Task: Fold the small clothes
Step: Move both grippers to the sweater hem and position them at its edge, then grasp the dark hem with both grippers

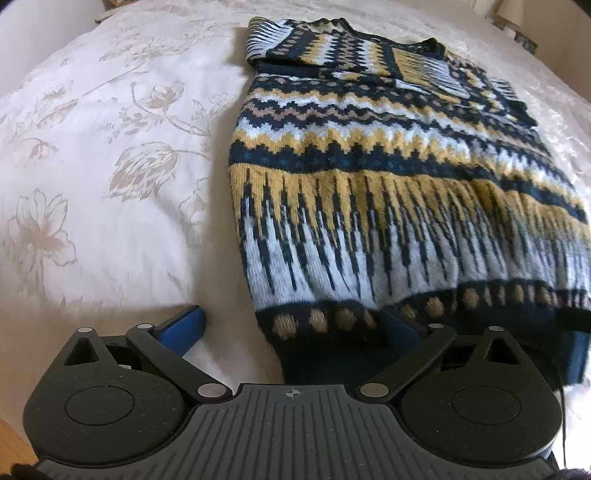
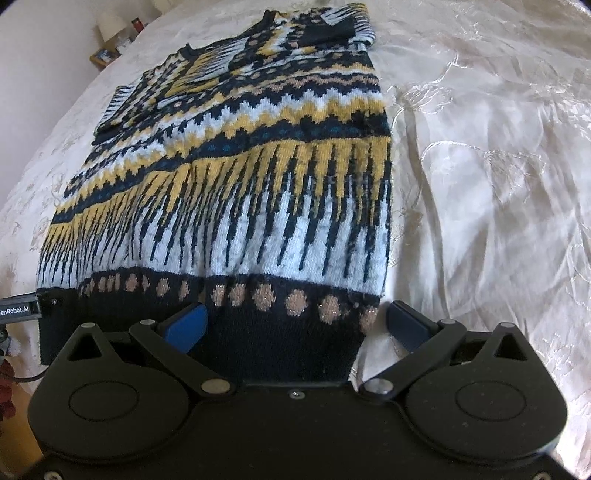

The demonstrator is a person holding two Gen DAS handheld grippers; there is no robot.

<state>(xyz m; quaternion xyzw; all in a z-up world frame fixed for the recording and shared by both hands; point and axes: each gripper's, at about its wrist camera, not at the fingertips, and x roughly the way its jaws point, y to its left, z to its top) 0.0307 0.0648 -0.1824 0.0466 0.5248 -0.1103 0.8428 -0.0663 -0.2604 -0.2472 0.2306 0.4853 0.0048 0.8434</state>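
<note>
Your patterned sweater point(image 1: 388, 173) lies flat on the bed point(image 1: 110, 147), sleeves folded in across the chest at the far end, dark hem nearest you. Your left claw point(image 1: 295, 328) is spread wide at the hem's left corner, its left finger on the bedspread and the right one under the knit. Your right claw point(image 2: 295, 325) is also wide open, straddling the hem's right corner. A lamp point(image 2: 110, 24) stands far left.

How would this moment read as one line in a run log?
sweater flat on bedspread, sleeves folded in | left gripper open at hem | right gripper open at hem
</note>
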